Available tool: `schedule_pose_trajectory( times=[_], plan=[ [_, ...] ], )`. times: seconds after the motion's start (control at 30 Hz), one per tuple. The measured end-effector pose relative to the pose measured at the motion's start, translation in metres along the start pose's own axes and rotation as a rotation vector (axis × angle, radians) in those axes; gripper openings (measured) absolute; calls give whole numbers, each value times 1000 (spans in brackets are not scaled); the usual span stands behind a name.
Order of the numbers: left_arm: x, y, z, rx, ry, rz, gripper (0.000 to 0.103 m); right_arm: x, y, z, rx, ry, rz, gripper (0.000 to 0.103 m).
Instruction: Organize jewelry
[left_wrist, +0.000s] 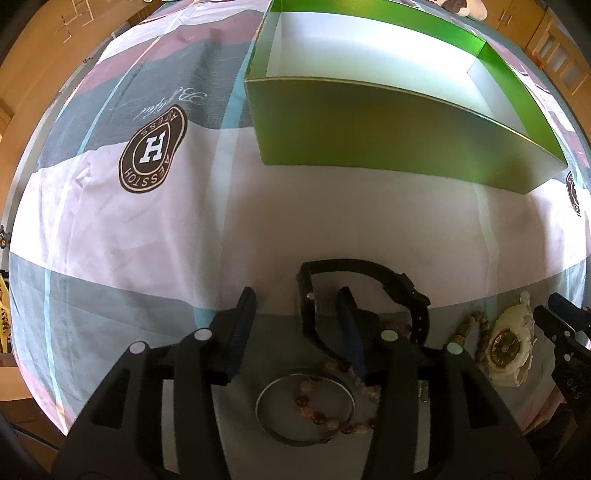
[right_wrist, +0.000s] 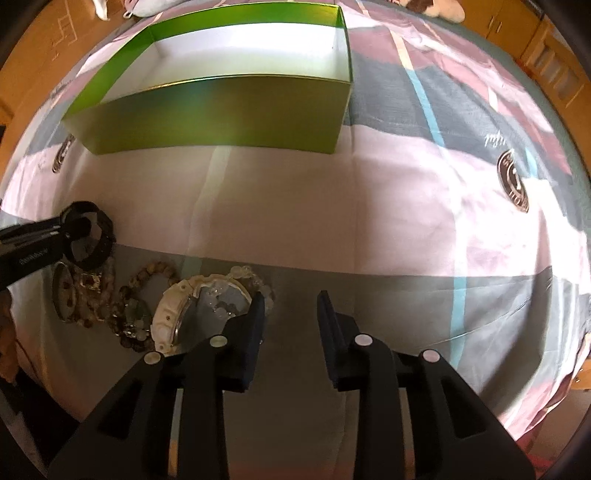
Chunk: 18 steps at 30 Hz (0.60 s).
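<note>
A green box (left_wrist: 388, 129) with a white inside stands open on the bed; it also shows in the right wrist view (right_wrist: 221, 114). My left gripper (left_wrist: 299, 299) is open; its right finger sits inside the loop of a black watch (left_wrist: 369, 273), its left finger outside. Below it lie a metal bangle (left_wrist: 266, 410) and a beaded bracelet (left_wrist: 325, 417). A cream watch (left_wrist: 509, 347) lies to the right. My right gripper (right_wrist: 291, 299) is open and empty, its left finger beside the cream watch (right_wrist: 184, 310). Bead bracelets (right_wrist: 125, 302) lie left of it.
The patterned bedsheet (left_wrist: 147, 221) with brown logo patches covers the bed. Wooden furniture (right_wrist: 546, 55) stands beyond the bed's far right edge. The left gripper (right_wrist: 55, 236) shows at the left of the right wrist view, by the black watch (right_wrist: 92, 240).
</note>
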<state>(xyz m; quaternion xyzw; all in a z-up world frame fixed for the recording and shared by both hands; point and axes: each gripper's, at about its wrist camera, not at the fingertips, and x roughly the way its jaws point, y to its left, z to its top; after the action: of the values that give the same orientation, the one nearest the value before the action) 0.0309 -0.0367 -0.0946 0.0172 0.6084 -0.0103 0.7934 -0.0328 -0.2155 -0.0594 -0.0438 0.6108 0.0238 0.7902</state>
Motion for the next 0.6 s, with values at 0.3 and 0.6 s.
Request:
schedule_pose_trajectory(
  times=[0.3, 0.6],
  plan=[
    [2, -9, 1, 11, -1, 9, 51, -2, 19, -6, -36, -20, -44, 32],
    [4, -10, 1, 9, -1, 11, 52, -5, 23, -13, -48, -25, -56, 32]
  ],
)
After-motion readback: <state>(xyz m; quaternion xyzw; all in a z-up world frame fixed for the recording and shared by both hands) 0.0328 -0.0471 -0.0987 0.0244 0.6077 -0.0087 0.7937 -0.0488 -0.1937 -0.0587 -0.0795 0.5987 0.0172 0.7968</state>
